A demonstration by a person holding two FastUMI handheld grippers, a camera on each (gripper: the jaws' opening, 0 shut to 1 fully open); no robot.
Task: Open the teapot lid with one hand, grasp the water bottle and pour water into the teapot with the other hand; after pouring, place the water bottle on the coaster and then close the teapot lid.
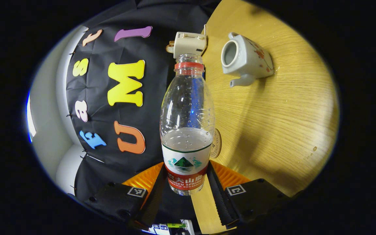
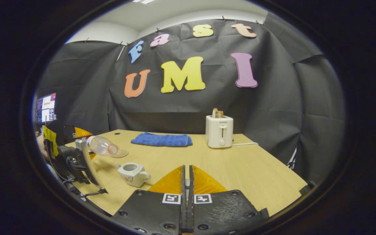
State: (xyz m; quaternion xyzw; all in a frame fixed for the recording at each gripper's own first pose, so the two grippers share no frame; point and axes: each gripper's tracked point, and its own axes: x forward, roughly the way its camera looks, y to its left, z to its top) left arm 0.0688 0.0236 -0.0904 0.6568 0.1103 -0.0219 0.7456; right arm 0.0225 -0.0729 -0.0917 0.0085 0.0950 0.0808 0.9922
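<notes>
The left gripper (image 1: 186, 192) holds the water bottle (image 1: 187, 124); its jaws press on the lower part of the bottle from both sides, at the label. The bottle has no cap and is partly filled with water. In the right gripper view the same bottle (image 2: 102, 146) lies tilted almost flat above the tabletop (image 2: 240, 166), its open mouth pointing over the coaster (image 2: 119, 153). The teapot (image 2: 132, 173) stands on the tabletop near it, without lid, its opening empty to see. In the left gripper view the teapot (image 1: 246, 59) is beyond the bottle, well apart from it. The right gripper (image 2: 186, 182) has its jaws closed together with nothing visible between them. A toaster (image 2: 219, 131) and a blue cloth (image 2: 162, 139) stand at the far side of the tabletop
</notes>
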